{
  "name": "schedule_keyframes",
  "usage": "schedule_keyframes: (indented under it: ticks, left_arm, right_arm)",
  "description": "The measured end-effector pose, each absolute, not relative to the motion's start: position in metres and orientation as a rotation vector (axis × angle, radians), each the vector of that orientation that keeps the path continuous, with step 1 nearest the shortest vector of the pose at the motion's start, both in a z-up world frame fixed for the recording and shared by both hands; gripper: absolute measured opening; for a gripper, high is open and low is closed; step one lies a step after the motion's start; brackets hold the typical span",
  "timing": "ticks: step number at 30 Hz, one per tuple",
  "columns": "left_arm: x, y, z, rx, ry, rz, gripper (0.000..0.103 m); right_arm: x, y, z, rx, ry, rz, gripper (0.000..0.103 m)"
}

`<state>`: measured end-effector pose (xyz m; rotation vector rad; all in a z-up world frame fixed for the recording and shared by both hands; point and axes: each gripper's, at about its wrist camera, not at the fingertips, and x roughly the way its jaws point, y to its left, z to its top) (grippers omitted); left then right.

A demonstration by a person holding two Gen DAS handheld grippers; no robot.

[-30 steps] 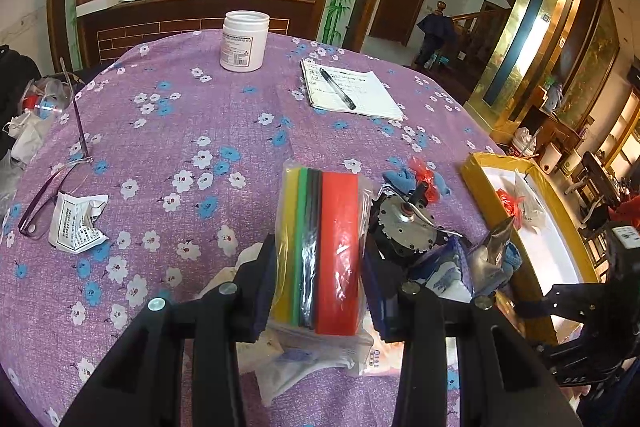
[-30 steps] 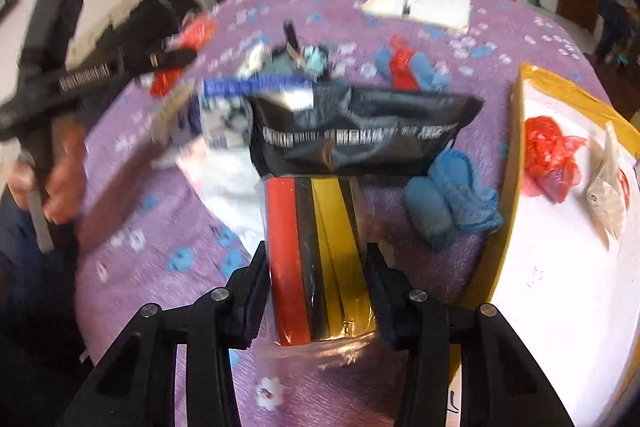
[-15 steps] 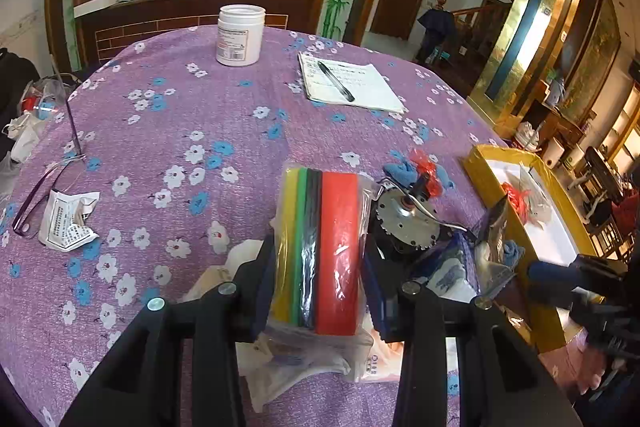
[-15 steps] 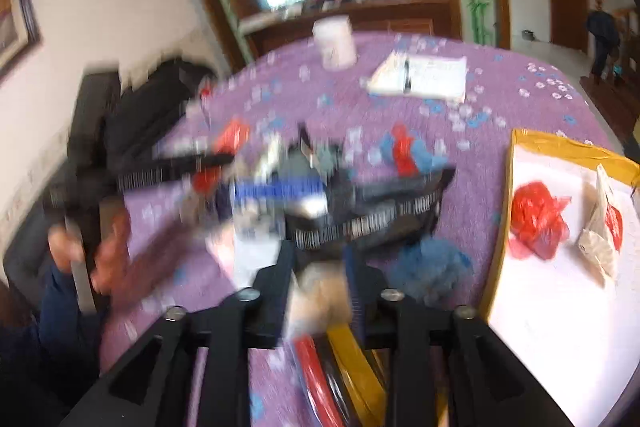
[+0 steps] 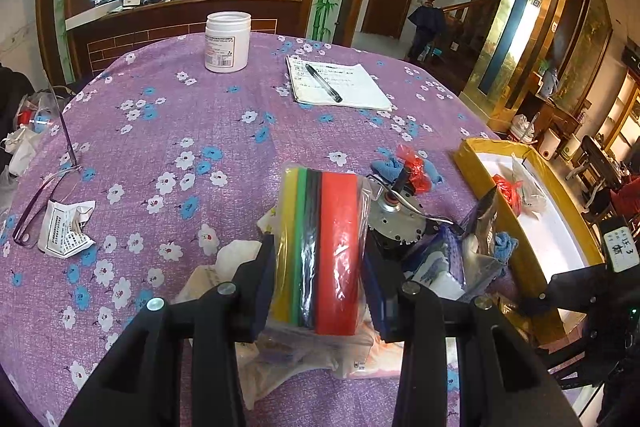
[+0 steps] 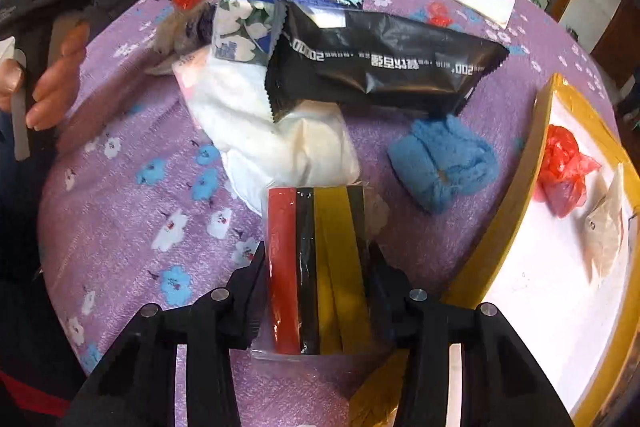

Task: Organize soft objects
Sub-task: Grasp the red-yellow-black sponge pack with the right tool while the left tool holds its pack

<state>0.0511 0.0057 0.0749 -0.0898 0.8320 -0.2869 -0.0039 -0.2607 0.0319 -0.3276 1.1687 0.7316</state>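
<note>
My left gripper (image 5: 320, 255) is shut on a clear bag of coloured strips (image 5: 336, 247), yellow, green, black and red, held upright over a heap of soft packs. My right gripper (image 6: 316, 267) has a second bag of red, black and yellow strips (image 6: 316, 247) between its fingers. Both pads touch the bag's sides while the jaws are opening. Beyond it lie a white soft pack (image 6: 280, 135), a black packet (image 6: 384, 67) and a blue cloth (image 6: 444, 163). A yellow-rimmed white tray (image 6: 508, 227) at the right holds a red plastic bag (image 6: 564, 163) and a pale pouch (image 6: 604, 231).
On the purple flowered tablecloth stand a white jar (image 5: 228, 41) and a notepad with a pen (image 5: 340, 87) at the far side. Glasses (image 5: 44, 195) and a crumpled leaflet (image 5: 66, 227) lie at the left. A metal motor part (image 5: 396, 223) sits beside the heap. A hand (image 6: 52, 75) grips the left handle.
The right view swung up and blurred half a second ago with the fingers closer together; now it looks down again with the strip bag between them. The left gripper stayed put.
</note>
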Motion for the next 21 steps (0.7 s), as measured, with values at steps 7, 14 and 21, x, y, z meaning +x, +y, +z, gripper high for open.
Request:
schedule_keyframes:
  ticks: [7,14,21]
  left_arm:
    - [0.049,0.006,0.077,-0.09,0.812,-0.279,0.038]
    - [0.05,0.009,0.078,-0.093,0.763,-0.163,0.038]
    - [0.051,0.006,0.076,-0.073,0.745,-0.1,0.038]
  right_arm:
    - [-0.022,-0.271,0.093,-0.226,0.96,0.657,0.045]
    - [0.004,-0.246,0.128,-0.055,0.644,0.451,0.045]
    - [0.024,-0.235,0.107,0.038,0.614,0.432,0.045]
